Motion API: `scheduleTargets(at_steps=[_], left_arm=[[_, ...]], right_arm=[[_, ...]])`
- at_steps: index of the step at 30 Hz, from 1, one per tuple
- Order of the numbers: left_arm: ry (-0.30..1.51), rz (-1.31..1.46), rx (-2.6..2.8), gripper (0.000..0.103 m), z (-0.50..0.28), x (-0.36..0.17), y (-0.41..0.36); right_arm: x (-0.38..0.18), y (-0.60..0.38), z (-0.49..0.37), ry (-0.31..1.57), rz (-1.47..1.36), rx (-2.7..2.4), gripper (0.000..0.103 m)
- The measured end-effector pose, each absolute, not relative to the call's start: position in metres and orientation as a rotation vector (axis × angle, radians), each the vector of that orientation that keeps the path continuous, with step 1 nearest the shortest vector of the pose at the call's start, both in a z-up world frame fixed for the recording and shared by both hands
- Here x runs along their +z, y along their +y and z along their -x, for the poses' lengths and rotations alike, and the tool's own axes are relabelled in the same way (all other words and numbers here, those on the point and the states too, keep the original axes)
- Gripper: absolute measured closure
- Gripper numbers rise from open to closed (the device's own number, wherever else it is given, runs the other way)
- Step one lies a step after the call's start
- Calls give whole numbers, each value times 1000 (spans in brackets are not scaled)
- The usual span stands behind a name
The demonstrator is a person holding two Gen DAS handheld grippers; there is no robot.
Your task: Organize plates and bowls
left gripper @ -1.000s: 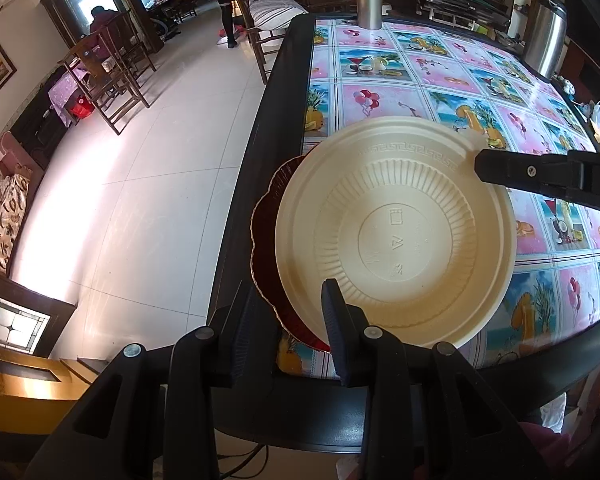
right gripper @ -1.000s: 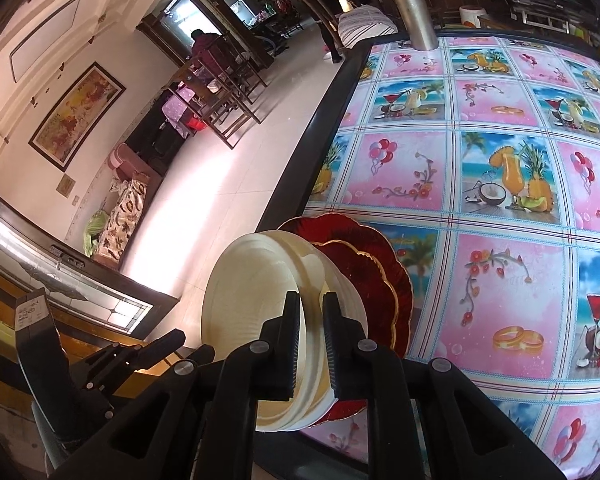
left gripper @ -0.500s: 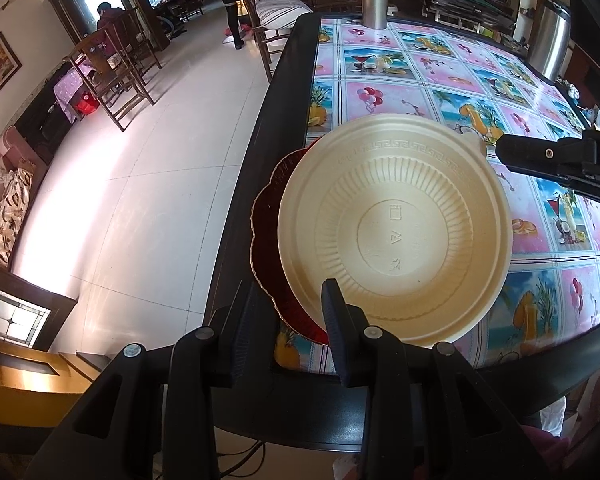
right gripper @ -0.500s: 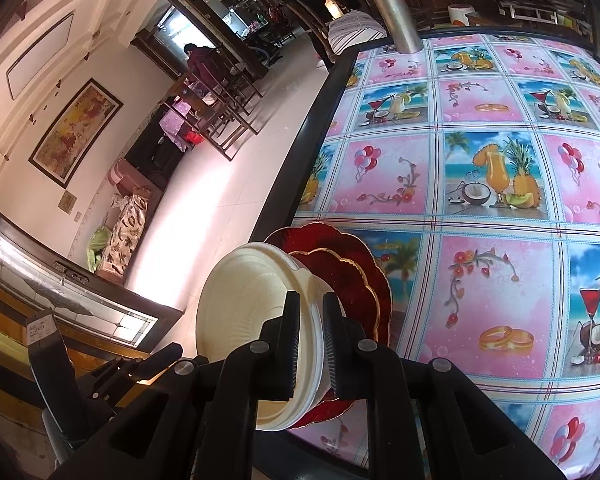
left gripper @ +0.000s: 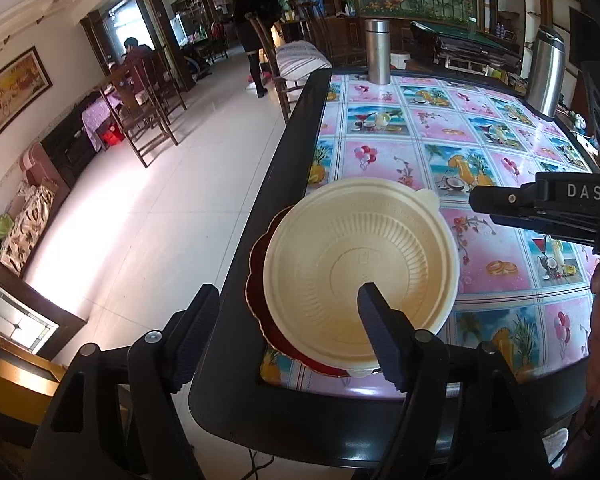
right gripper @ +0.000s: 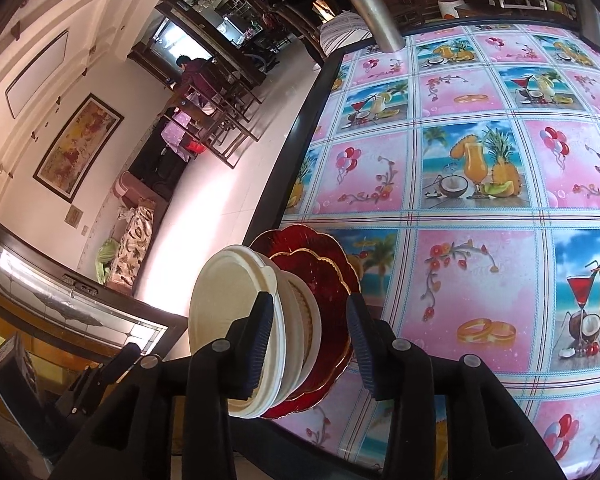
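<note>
Cream plastic: the bowls [left gripper: 360, 264] are nested upside down, ribbed base uppermost, with a small tab on the far rim; in the right wrist view they [right gripper: 256, 320] read as a short stack of at least two.
Red glass: two scalloped, gold-edged plates [right gripper: 324, 292] lie under the bowls, the smaller on the larger; from the left wrist view only a dark red crescent [left gripper: 256, 272] shows at the left of the bowls.
Location of stack: near corner of the table [left gripper: 268, 408], beside its dark border, resting on the patterned oilcloth [right gripper: 476, 280].
Left gripper [left gripper: 288, 332]: jaws have just been opening and now stand wide; the right finger overlaps the bowl's base in the picture, the left finger sits over the table's edge; neither pad presses on the stack, so the stack is released.
Right gripper [right gripper: 308, 340]: jaws have just been opening; the bowl rims and plate edge lie between the fingers. A gap shows at the right pad; whether the left pad is touching the bowl rim is hard to tell, though it appears clear.
Right gripper in left wrist view: a black finger bar [left gripper: 540, 204] marked "DAS" reaches in from the right, apart from the bowls.
Far end of table: a steel flask [left gripper: 377, 52] and a second steel vessel [left gripper: 545, 74] stand upright.
Background: wooden chairs [left gripper: 140, 108] on a pale tiled floor [left gripper: 140, 208].
</note>
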State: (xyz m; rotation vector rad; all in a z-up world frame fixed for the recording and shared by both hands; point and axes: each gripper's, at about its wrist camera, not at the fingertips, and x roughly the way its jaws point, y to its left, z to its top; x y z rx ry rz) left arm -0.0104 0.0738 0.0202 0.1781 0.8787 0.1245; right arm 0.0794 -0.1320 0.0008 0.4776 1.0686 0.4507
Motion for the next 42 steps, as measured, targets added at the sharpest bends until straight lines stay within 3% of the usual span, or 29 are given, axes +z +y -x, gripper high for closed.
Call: scheduleTargets(at_steps=[19, 26, 42], left_arm=[[619, -145, 189, 31, 46, 53, 37], [601, -93, 197, 28, 55, 49, 35], [601, -31, 203, 28, 58, 42, 43]], right_arm=[[30, -157, -36, 905, -404, 476, 62], [40, -160, -9, 773, -299, 485, 55], [44, -154, 27, 591, -183, 526, 52]])
